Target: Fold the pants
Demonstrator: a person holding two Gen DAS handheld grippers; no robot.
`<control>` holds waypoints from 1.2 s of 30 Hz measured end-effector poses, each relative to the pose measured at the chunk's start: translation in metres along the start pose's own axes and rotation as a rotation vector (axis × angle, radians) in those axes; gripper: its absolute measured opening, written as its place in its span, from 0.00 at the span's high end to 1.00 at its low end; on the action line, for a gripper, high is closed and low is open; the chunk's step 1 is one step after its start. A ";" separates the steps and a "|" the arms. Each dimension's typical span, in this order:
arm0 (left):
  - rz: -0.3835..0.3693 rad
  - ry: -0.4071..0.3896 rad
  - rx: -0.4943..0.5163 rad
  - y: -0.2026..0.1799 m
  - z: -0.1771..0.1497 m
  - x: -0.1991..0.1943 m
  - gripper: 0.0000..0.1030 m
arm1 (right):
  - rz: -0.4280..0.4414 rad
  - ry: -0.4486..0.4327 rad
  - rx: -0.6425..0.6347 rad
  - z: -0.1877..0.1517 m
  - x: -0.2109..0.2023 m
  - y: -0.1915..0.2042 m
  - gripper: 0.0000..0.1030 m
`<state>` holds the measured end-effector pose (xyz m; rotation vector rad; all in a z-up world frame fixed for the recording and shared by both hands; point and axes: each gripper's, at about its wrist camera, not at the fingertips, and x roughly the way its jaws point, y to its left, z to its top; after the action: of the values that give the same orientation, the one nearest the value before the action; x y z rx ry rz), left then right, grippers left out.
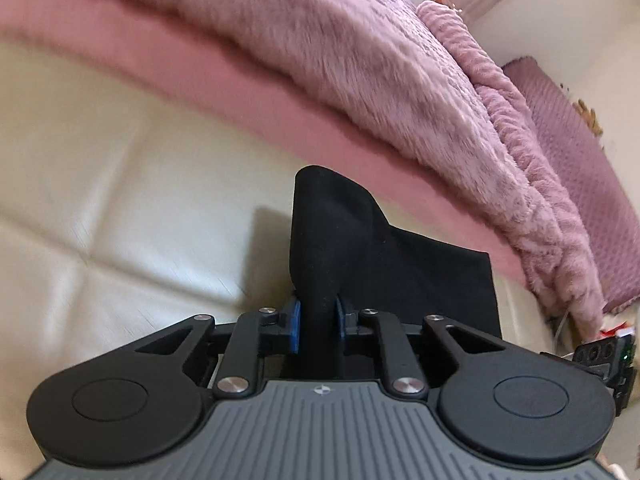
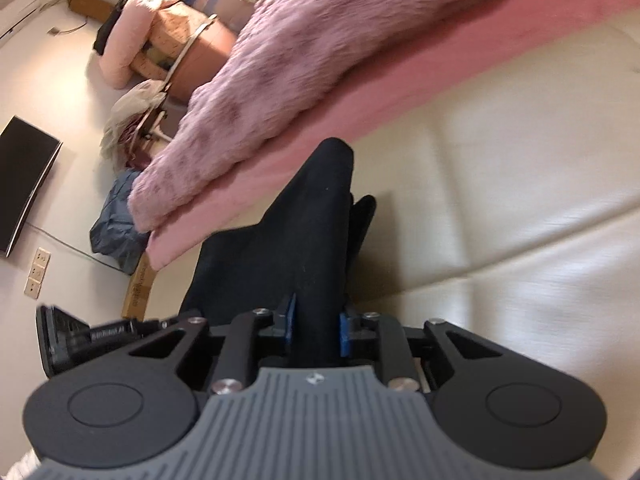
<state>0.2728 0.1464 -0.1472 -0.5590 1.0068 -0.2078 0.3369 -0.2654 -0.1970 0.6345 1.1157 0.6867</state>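
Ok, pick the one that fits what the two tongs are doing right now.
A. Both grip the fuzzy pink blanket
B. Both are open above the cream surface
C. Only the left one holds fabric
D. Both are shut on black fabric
D: the left tongs and the right tongs each pinch a bunch of the black fabric pants between blue pads.

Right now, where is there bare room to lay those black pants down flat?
The cream quilted surface is bare between the pink sheet edge and both grippers, and it also shows bare on the right wrist view. It is crowded farther back, where the fluffy mauve blanket lies. Both grippers hold the black pants.
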 end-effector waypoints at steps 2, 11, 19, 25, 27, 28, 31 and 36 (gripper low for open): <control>0.021 0.001 0.022 0.011 0.018 -0.009 0.82 | 0.018 0.005 -0.001 0.002 0.018 0.015 0.85; 0.087 -0.029 0.088 0.048 0.074 -0.023 0.82 | 0.068 0.033 -0.006 0.022 0.095 0.064 0.85; 0.090 -0.011 0.088 0.077 0.083 0.000 0.82 | 0.023 0.061 -0.028 0.038 0.138 0.072 0.85; 0.115 0.002 0.120 0.087 0.078 0.013 0.79 | -0.010 0.073 -0.037 0.037 0.148 0.059 0.85; 0.127 -0.001 0.118 0.089 0.077 0.015 0.75 | -0.029 0.076 -0.054 0.036 0.151 0.060 0.85; 0.130 -0.002 0.105 0.091 0.077 0.015 0.72 | -0.035 0.076 -0.055 0.036 0.152 0.060 0.84; 0.169 -0.003 0.089 0.087 0.077 0.008 0.62 | -0.069 0.076 -0.082 0.037 0.152 0.069 0.79; 0.248 -0.084 0.145 0.059 0.063 -0.032 0.56 | -0.137 0.024 -0.218 0.032 0.127 0.104 0.51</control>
<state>0.3033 0.2312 -0.1291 -0.3049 0.9609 -0.0358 0.3853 -0.1059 -0.1822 0.3614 1.0777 0.6878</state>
